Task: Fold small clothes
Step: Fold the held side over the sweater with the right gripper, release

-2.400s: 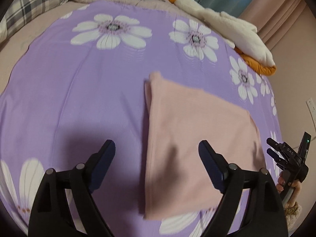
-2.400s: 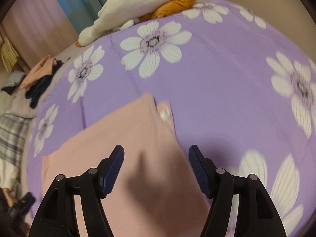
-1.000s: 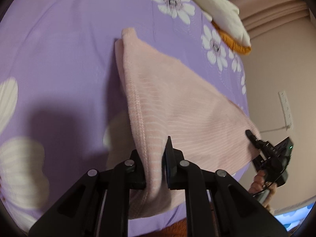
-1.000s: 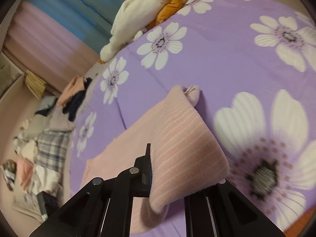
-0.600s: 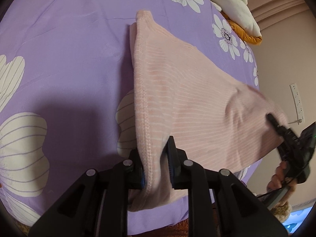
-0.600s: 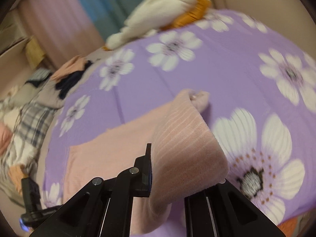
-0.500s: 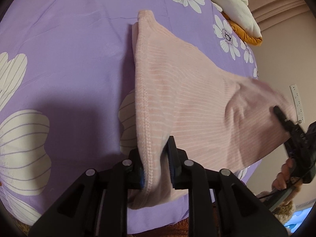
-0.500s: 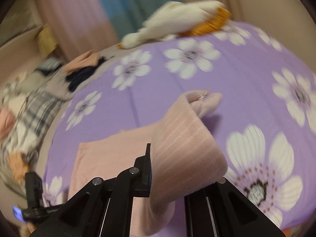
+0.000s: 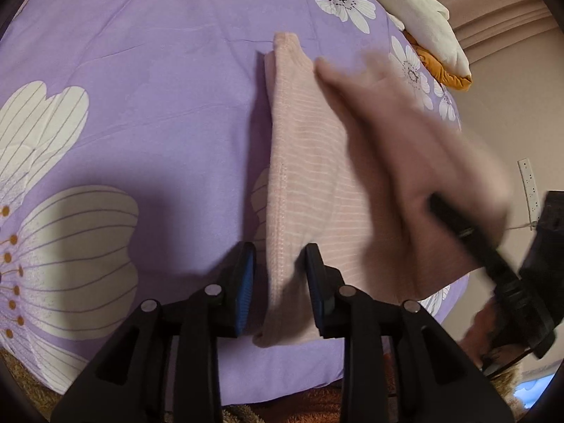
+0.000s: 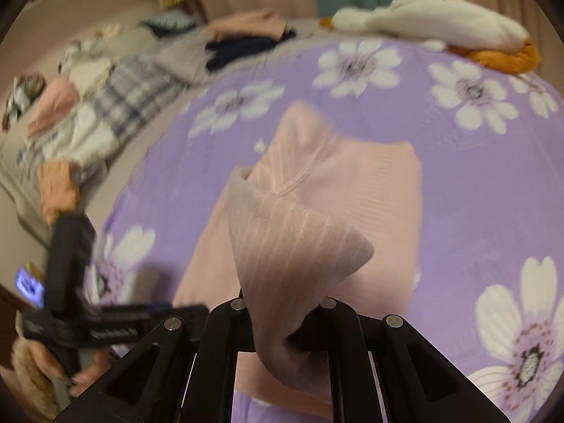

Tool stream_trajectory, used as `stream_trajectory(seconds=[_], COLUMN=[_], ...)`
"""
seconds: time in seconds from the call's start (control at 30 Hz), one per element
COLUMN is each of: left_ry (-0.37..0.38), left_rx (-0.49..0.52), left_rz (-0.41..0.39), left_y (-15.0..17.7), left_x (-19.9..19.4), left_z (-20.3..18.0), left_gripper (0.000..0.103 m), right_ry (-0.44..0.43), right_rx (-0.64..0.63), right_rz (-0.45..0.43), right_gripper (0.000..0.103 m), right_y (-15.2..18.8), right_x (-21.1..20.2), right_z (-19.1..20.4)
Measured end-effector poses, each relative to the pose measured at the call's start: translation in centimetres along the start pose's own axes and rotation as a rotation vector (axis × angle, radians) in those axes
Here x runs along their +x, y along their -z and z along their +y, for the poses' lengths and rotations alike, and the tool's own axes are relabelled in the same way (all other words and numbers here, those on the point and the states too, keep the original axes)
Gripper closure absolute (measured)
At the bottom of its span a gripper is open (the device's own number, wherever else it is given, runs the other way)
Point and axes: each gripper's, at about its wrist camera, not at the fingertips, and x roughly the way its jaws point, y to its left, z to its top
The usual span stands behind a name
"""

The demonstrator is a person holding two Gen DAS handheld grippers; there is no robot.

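One pink ribbed garment [image 9: 310, 162] is lying mid-frame on the purple flowered bedspread [image 9: 141, 88]; left tool [image 9: 278, 282] is opening around its hem, right tool [image 10: 283, 320] is clamping one lifted corner.

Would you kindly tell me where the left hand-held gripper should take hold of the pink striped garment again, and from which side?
Grip the pink striped garment at its stitched hem corner nearest the left hand-held gripper, from the bed's near edge: that hem lies straight between the opening jaws.

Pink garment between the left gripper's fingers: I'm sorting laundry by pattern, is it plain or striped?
Striped: the pink garment has thin pale stripes, clearest in the left wrist view.
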Motion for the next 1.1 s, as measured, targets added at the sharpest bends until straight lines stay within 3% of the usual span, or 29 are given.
stream_trajectory(seconds=[0.13,0.3,0.53,0.73,0.83,1.0,1.1], left_ry=[-0.004,-0.019,0.016,0.087,0.118,0.106,0.046], left_rx=[-0.005,-0.008,0.03,0.07,0.105,0.163,0.177], left_rz=[-0.003,-0.017,-0.085,-0.088,-0.071,-0.011,0.028], left_y=[0.2,0.1,-1.1,-2.6,-3.3,-4.6,-5.2], left_x=[-0.4,-1.4,-3.5,-3.6,-2.7,0.3,2.6], left_z=[0.2,0.5,-0.5,-2.4,-3.9,-6.0,-6.4], left_gripper=[0.074,0.074,0.074,0.069,0.057,0.051,0.051], right_ry=[0.029,0.044,-0.107,-0.188,-0.1,0.032,0.076], right_rx=[-0.017,-0.03,0.029,0.027,0.058,0.16,0.207], right_rz=[0.1,0.1,0.064,-0.036,-0.046,-0.01,0.006], right_gripper=[0.092,0.091,0.061,0.05,0.05,0.05,0.05], right_y=[1.6,1.8,1.7,1.8,1.9,2.6,3.1], right_x=[2.9,2.6,-0.2,-3.8,-3.9,-3.1,-3.0], right_z=[0.6,0.8,0.8,1.0,-0.1,-2.6,-4.1])
